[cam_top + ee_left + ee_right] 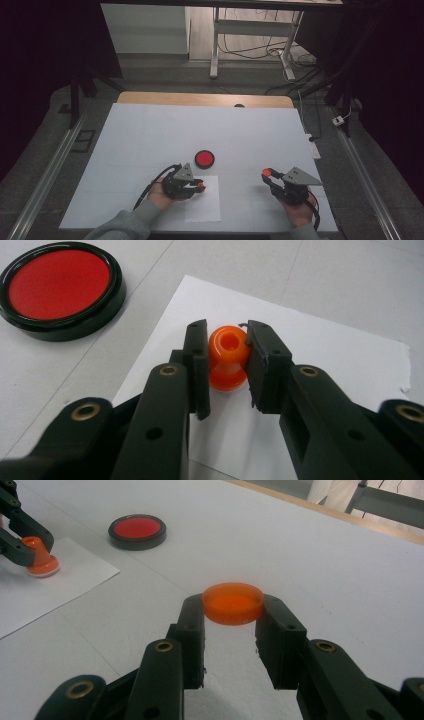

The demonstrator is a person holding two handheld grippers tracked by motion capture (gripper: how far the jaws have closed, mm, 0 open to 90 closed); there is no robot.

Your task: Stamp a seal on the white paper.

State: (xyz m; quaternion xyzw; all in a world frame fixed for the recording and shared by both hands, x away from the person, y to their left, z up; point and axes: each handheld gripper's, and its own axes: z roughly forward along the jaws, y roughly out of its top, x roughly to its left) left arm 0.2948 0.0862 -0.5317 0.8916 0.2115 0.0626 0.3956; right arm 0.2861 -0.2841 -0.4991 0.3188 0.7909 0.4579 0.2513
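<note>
My left gripper (pixel 227 352) is shut on a small orange stamp-like piece (pixel 228 357) with a flared base that rests on a white sheet of paper (pixel 320 355). From above, this gripper (pixel 199 186) lies over the paper's left part (pixel 207 205). My right gripper (pixel 232 607) is shut on a flat orange round cap (pixel 233 602), held above the table. In the high view that right gripper (pixel 268 173) sits at the right with the cap (pixel 267 172) at its tip. A red pad in a black round case (pixel 204 158) lies just beyond the paper.
The white tabletop (pixel 150 130) stretches wide around both hands, with a wooden edge (pixel 205 98) at the far side. Beyond it stand desk legs and cables on the floor (pixel 280 55). A power strip (pixel 313 146) lies by the table's right edge.
</note>
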